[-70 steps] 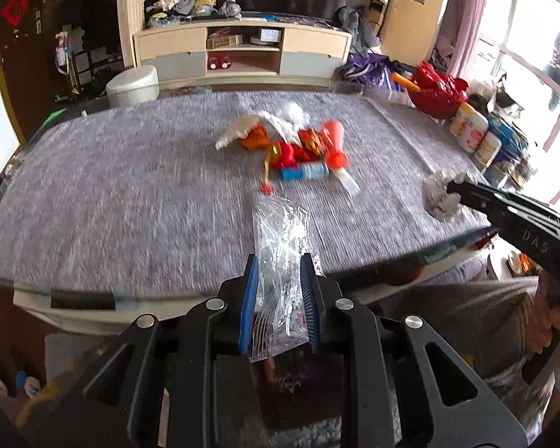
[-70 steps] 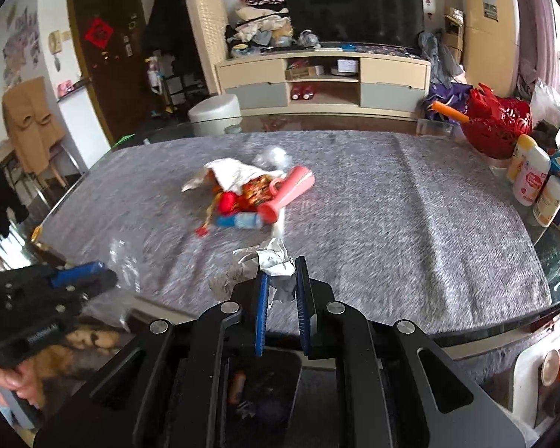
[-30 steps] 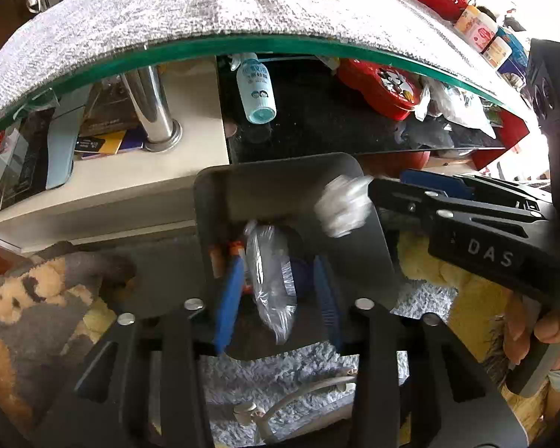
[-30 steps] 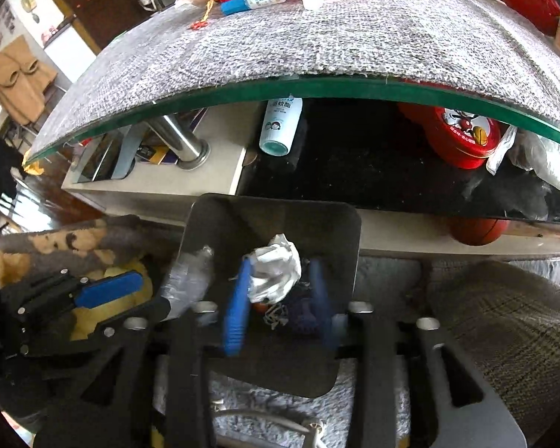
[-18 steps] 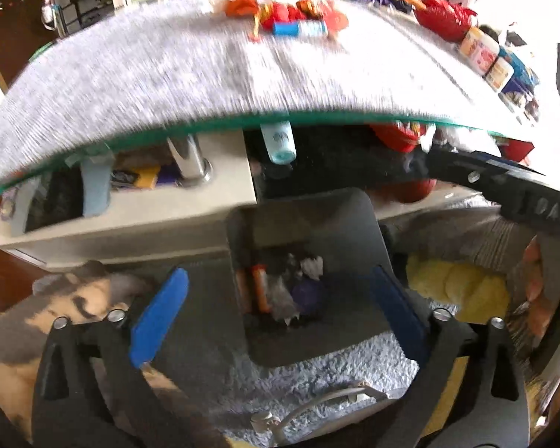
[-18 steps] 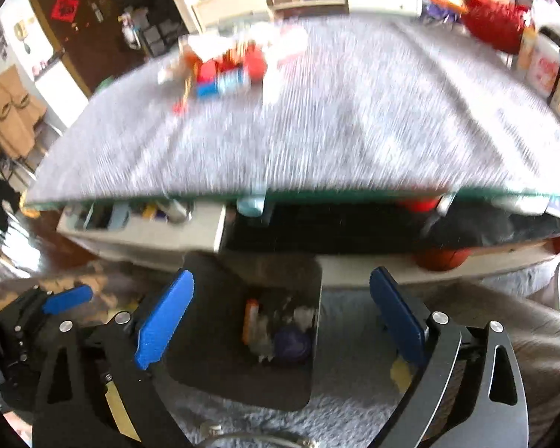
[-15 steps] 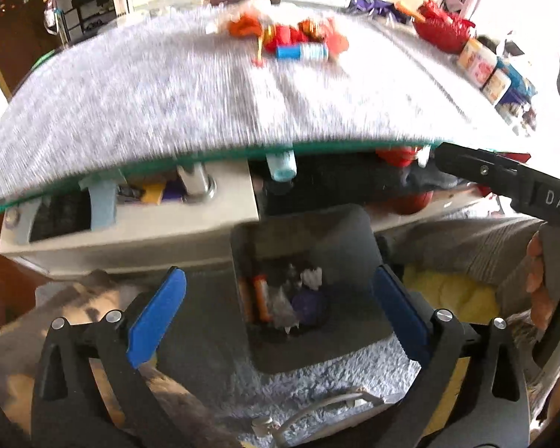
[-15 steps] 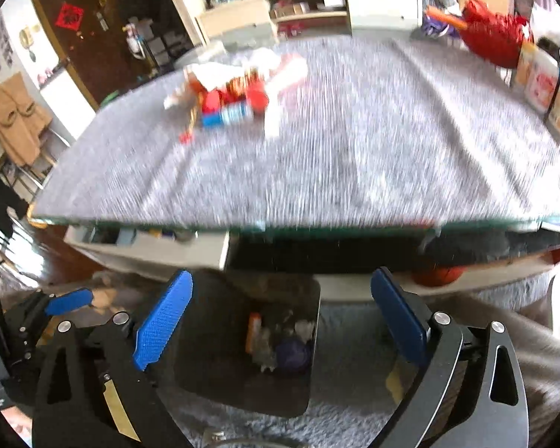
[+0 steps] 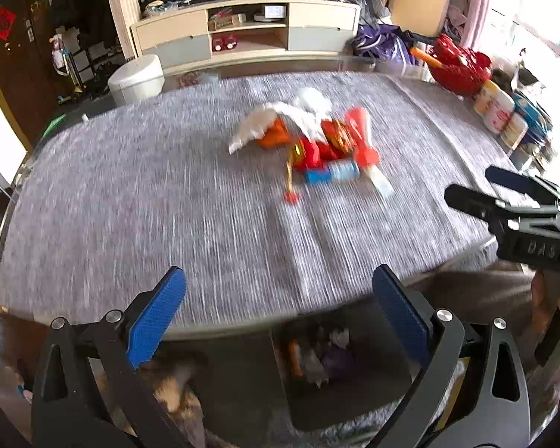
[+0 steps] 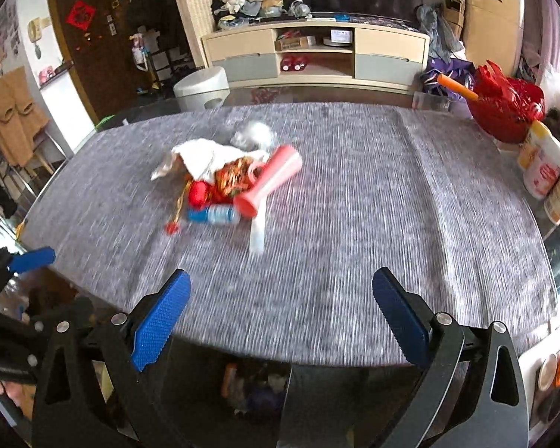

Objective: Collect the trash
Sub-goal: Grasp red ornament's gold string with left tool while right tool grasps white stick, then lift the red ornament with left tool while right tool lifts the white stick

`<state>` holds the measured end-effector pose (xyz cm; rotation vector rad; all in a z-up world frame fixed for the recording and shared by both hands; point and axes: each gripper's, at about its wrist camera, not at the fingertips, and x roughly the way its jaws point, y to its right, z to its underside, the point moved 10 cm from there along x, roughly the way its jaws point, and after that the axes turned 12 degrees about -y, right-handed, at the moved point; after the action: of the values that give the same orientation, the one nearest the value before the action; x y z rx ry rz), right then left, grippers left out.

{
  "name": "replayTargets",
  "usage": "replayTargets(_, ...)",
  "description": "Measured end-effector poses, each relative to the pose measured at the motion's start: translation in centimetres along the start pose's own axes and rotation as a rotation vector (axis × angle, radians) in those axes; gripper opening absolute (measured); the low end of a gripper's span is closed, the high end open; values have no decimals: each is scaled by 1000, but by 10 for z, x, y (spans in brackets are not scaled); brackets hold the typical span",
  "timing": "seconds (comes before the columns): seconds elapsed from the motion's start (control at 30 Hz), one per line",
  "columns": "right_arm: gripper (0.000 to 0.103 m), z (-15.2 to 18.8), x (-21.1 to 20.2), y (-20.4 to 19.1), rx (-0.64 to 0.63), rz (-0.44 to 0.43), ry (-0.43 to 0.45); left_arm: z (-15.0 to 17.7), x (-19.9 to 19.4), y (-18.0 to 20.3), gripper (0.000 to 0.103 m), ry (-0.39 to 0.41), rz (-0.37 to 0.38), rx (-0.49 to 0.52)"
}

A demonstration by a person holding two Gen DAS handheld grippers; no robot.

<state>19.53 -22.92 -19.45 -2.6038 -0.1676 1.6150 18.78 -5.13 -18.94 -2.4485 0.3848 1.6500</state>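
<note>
The left gripper stands with its blue fingers spread wide and nothing between them; the jaws have just been opening, and the same goes for the right gripper, whose blue fingers are as far apart and just as empty. Beyond both sets of fingertips lies the table under a grey cloth, and on it, well ahead of the fingers and a little right of centre in the left view, sits the pile of trash: white crumpled paper, red wrappers, a pink tube and a small blue-and-white bottle lying on its side (all somewhat smeared by blur). Below the fingers, past the near edge of the table, a dark bin stands on the floor with bits of rubbish already in it; in the right view it shows between the two fingers, under the table's edge. The right gripper appears at the right border of the left view, the left one at the left border of the right view, each near the table's rim. Beside the right fingers, at the table's far right, stand some cans and a red bag.
</note>
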Motion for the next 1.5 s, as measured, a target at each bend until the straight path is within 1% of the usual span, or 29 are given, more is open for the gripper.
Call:
replayTargets(0.1, 96, -11, 12, 3, 15, -29, -14, -19, 10, -5, 95, -4, 4, -7)
replayTargets(0.13, 90, -14, 18, 3, 20, -41, -24, -25, 16, -6, 95, -9, 4, -9)
replayTargets(0.17, 88, -16, 22, 3, 21, -48, -32, -29, 20, -7, 95, -12, 6, -9)
replayTargets(0.23, 77, -20, 35, 2, 17, -57, -53, -36, 33, -8, 95, -22, 11, -7)
replayTargets(0.27, 74, -20, 39, -1, 14, -61, -59, -39, 38, -7, 95, -24, 14, -3)
replayTargets(0.33, 62, -20, 50, -6, 1, -74, -80, -38, 47, -6, 93, -27, 17, 12)
replayTargets(0.37, 60, -19, 54, -8, -6, -77, -87, -38, 52, -4, 92, -28, 16, 21)
replayTargets(0.43, 50, -17, 64, -13, -23, -79, -103, -38, 62, -4, 83, -36, 7, 36)
replayTargets(0.47, 48, -16, 68, -14, -29, -79, -109, -39, 68, -4, 81, -41, 6, 38)
replayTargets(0.53, 39, -14, 76, -15, -44, -63, -121, -41, 75, -4, 71, -48, 17, 34)
replayTargets(0.6, 35, -12, 81, -13, -54, -43, -125, -44, 81, -1, 66, -48, 44, 35)
replayTargets(0.67, 29, -12, 82, -11, -60, -31, -114, -47, 86, 2, 63, -47, 56, 42)
replayTargets(0.73, 20, -12, 82, -8, -67, -15, -106, -51, 92, 5, 52, -48, 57, 49)
replayTargets(0.77, 18, -12, 82, -6, -68, -13, -102, -51, 96, 5, 49, -54, 57, 50)
replayTargets(0.83, 18, -12, 81, -4, -68, -24, -96, -54, 97, 6, 43, -34, 33, 56)
replayTargets(0.97, 18, -12, 81, -2, -67, -33, -89, -59, 99, 6, 38, -12, 9, 65)
replayTargets(1.07, 18, -12, 80, -1, -62, -41, -86, -62, 99, 6, 33, 2, 9, 72)
replayTargets(1.13, 18, -13, 81, -1, -59, -45, -85, -67, 100, 5, 20, 8, 1, 66)
replayTargets(1.17, 18, -12, 81, 0, -58, -45, -84, -68, 100, 3, 17, 10, -1, 59)
replayTargets(1.2, 18, -12, 80, 1, -57, -46, -84, -68, 100, 0, 10, 9, -6, 52)
replayTargets(1.23, 18, -11, 79, 1, -56, -46, -84, -69, 100, 0, 6, 8, -4, 51)
replayTargets(1.3, 17, -9, 78, 2, -54, -48, -84, -67, 99, -2, 1, 6, 12, 52)
replayTargets(1.37, 17, -8, 76, 3, -49, -48, -84, -62, 97, -2, 1, 3, 26, 52)
replayTargets(1.5, 16, -3, 73, 2, -43, -57, -89, -48, 92, -1, 1, -3, 32, 64)
